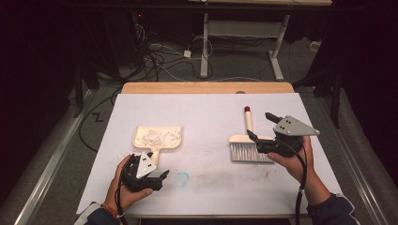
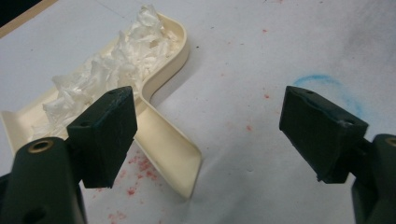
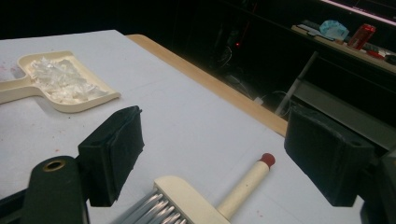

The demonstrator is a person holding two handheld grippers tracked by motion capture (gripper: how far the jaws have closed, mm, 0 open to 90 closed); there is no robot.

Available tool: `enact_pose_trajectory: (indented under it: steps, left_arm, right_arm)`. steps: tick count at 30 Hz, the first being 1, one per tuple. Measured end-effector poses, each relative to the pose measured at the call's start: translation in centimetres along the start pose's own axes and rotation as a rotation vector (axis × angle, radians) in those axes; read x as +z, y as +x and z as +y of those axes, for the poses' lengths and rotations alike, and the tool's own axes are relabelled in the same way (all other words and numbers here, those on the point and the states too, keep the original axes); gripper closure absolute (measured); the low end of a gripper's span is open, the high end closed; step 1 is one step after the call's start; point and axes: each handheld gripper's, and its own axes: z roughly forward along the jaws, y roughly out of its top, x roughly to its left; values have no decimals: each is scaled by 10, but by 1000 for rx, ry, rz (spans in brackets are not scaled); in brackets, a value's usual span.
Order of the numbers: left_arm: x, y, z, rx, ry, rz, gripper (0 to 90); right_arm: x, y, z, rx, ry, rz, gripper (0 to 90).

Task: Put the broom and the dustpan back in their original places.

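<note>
Dustpan (image 1: 157, 138), cream plastic: laid flat on the table (image 1: 206, 108), left of centre, handle turned toward the near edge; pan heaped with white crumpled scraps (image 1: 159, 137). Left gripper (image 1: 157, 177): held just beside the handle, jaws spread wide, nothing gripped. Brush (image 1: 248, 146), cream with red-capped handle: laid toward the right edge, bristles nearest. Right gripper (image 1: 261, 126): held over the brush, jaws wide apart, nothing clasped.

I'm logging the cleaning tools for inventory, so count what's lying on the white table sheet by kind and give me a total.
Cream plastic dustpan holding crumpled clear scraps: 1
Cream hand brush with grey bristles and a red-tipped handle: 1
Total: 2 tools
</note>
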Motion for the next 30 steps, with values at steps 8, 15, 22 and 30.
enact_pose_trajectory:
  steps: [8, 15, 22, 30]
  left_arm:
    - [-1, -1, 0, 9, -9, -1, 183]
    - [-1, -2, 1, 11, -13, -5, 183]
    - [-1, -2, 0, 14, -12, -5, 183]
    - [0, -2, 0, 16, -8, -9, 183]
  right_arm:
    - [-12, 1, -4, -31, 6, 6, 200]
    - [-21, 2, -8, -45, 13, 10, 200]
    - [-29, 2, -15, -57, 22, 6, 200]
    - [-41, -1, -20, -67, 29, -1, 200]
